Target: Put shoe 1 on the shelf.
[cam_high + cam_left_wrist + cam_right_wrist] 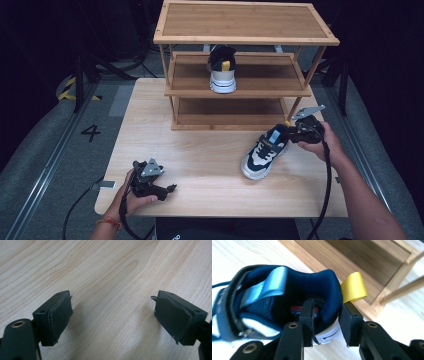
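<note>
On the table's right side: sneaker gripped at heel

On the table [200,155] I see a navy-and-white sneaker [263,152] with yellow heel loop; long axis diagonal, toe toward me and left, heel toward the shelf rack [240,75]; my right gripper [327,322] clamps its heel collar, one jaw inside; my left gripper [113,317] rests spread wide, holding nothing, near the table's front-left; second sneaker [222,70] on middle shelf.

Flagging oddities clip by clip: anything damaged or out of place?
The left hand-held gripper has worn pads, torn and peeling at the edges. One sneaker lies askew on the table; its mate is shelved.
</note>
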`<action>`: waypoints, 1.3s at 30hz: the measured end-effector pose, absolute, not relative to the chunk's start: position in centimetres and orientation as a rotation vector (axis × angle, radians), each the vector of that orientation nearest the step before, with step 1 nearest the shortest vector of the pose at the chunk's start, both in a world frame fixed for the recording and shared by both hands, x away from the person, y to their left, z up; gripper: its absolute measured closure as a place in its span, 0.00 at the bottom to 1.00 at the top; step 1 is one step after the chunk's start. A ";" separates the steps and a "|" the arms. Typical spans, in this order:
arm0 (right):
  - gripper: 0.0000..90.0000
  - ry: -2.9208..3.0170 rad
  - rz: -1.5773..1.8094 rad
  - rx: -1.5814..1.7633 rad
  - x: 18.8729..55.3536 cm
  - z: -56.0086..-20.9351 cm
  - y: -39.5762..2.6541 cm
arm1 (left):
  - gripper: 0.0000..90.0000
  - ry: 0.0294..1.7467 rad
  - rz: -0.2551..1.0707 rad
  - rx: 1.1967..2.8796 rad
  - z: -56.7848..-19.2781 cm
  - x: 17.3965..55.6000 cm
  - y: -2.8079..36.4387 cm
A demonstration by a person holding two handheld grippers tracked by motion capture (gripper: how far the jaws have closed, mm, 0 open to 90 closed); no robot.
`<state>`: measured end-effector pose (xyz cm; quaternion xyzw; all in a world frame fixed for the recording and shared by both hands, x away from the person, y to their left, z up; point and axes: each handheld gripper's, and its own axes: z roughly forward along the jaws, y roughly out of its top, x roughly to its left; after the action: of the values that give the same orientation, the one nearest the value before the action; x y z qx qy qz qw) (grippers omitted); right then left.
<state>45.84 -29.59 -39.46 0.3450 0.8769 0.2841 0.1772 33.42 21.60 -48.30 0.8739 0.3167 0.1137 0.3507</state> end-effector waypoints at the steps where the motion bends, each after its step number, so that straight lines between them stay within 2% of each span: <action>1: 0.72 2.480 0.793 0.989 45.5 -39.3 -29.8 | 0.17 0.820 0.294 2.263 -48.3 33.4 21.6; 13: 0.59 2.564 0.745 1.054 43.0 -38.5 -31.7 | 0.17 0.846 0.321 2.259 -48.2 33.3 21.5; 15: 0.53 2.574 0.753 1.033 42.9 -38.5 -31.8 | 0.17 0.846 0.321 2.259 -48.2 33.3 21.5; 17: 0.40 2.589 0.739 1.010 42.9 -38.6 -31.8 | 0.17 0.848 0.321 2.258 -48.3 33.3 21.5; 24: 0.24 2.593 0.817 0.983 43.1 -39.9 -32.6 | 0.17 0.847 0.322 2.258 -48.2 33.4 21.5; 28: 0.22 2.617 0.921 0.995 43.4 -41.0 -33.8 | 0.17 0.848 0.322 2.259 -48.2 33.3 21.5; 29: 0.26 2.633 0.912 0.979 43.3 -41.4 -34.1 | 0.17 0.849 0.321 2.258 -48.2 33.3 21.5; 35: 0.26 2.655 0.810 0.896 43.5 -43.3 -33.9 | 0.17 0.849 0.317 2.260 -48.2 33.4 21.5; 37: 0.25 2.668 0.824 0.901 43.9 -43.9 -33.6 | 0.17 0.849 0.318 2.260 -48.2 33.4 21.5; 38: 0.18 2.683 0.824 0.889 44.3 -44.3 -33.4 | 0.17 0.849 0.317 2.260 -48.2 33.4 21.5; 39: 0.18 2.687 0.841 0.888 44.4 -44.4 -33.4 | 0.17 0.848 0.316 2.260 -48.2 33.4 21.5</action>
<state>44.36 -33.39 -44.43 0.2995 0.9061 0.2836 0.0945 33.38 21.54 -48.25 0.8710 0.3269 0.1219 0.3460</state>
